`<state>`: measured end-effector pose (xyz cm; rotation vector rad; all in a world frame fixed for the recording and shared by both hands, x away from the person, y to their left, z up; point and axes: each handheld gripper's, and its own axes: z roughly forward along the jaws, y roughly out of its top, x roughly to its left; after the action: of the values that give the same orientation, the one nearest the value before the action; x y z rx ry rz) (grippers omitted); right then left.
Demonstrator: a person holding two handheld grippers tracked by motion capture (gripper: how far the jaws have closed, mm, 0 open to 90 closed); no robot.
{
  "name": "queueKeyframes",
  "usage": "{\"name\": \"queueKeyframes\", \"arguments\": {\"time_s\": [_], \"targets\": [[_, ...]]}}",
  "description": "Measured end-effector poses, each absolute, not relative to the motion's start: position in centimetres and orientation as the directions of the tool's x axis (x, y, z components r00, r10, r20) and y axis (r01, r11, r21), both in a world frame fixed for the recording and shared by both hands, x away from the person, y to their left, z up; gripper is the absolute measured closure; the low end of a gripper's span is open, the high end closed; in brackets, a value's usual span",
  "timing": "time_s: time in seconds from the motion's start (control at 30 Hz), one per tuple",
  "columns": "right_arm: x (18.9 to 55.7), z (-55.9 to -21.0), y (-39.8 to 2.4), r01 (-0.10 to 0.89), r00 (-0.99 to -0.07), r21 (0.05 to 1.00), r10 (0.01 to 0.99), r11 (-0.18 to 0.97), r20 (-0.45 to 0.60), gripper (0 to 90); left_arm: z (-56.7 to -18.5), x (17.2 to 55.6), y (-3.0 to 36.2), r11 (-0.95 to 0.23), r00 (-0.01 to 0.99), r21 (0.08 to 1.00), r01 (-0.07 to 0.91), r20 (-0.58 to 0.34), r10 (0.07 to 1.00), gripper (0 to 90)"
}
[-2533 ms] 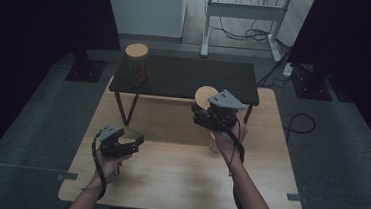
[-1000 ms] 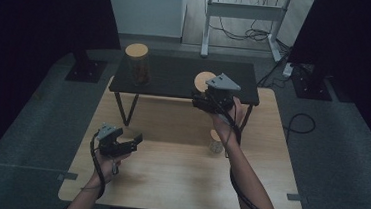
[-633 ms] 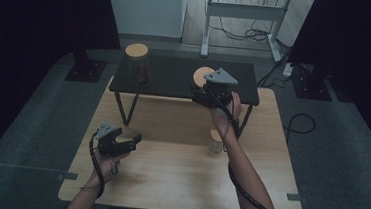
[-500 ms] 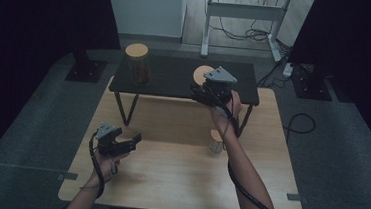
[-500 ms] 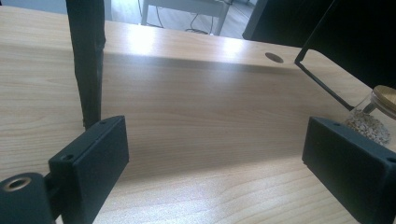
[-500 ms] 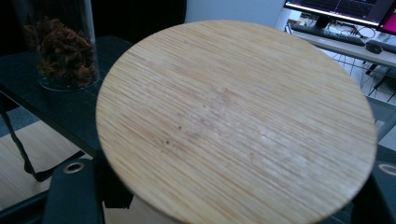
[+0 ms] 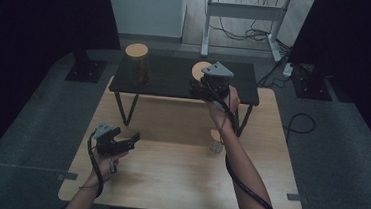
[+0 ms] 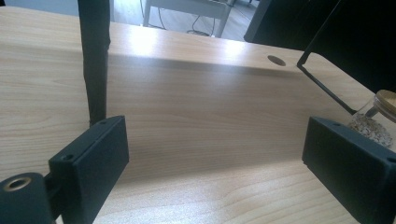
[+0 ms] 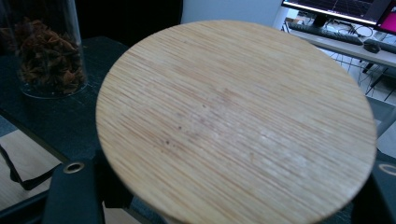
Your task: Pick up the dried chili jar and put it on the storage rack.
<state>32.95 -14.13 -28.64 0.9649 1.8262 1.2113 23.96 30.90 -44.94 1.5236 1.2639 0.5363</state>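
Note:
My right gripper point(image 7: 201, 86) is shut on a jar with a round wooden lid point(image 7: 200, 70), held over the right part of the black shelf point(image 7: 175, 86). In the right gripper view the lid point(image 9: 233, 121) hides the jar's body and most of both jaws. A tall glass jar point(image 7: 137, 65) of dried brown pieces, also wooden-lidded, stands on the shelf's left end and appears as the glass jar point(image 9: 46, 51) beyond the lid. My left gripper point(image 7: 129, 141) rests open near the wooden table's left front with nothing between its jaws.
A small jar of pale grains point(image 7: 215, 145) stands on the wooden table point(image 7: 177, 184) below the shelf's right leg; it shows as the small jar point(image 8: 378, 116) beside my left gripper's right jaw. A black shelf leg point(image 8: 95, 60) rises ahead of the left gripper.
My right gripper has carried the wooden-lidded jar up and away from the table's middle to above the black shelf. The left gripper has stayed where it was.

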Motion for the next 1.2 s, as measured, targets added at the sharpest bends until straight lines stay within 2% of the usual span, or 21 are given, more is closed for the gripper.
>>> {"name": "queueKeyframes", "arguments": {"time_s": [1.2], "targets": [[35.3, -29.9, -13.5, 0.244, -0.414, 0.934, 0.899, 0.261, -0.143, 25.5, -44.8, 23.8, 30.9, 0.090, 0.352, 0.899, 0.429, -0.257, 0.900, 6.8]]}}
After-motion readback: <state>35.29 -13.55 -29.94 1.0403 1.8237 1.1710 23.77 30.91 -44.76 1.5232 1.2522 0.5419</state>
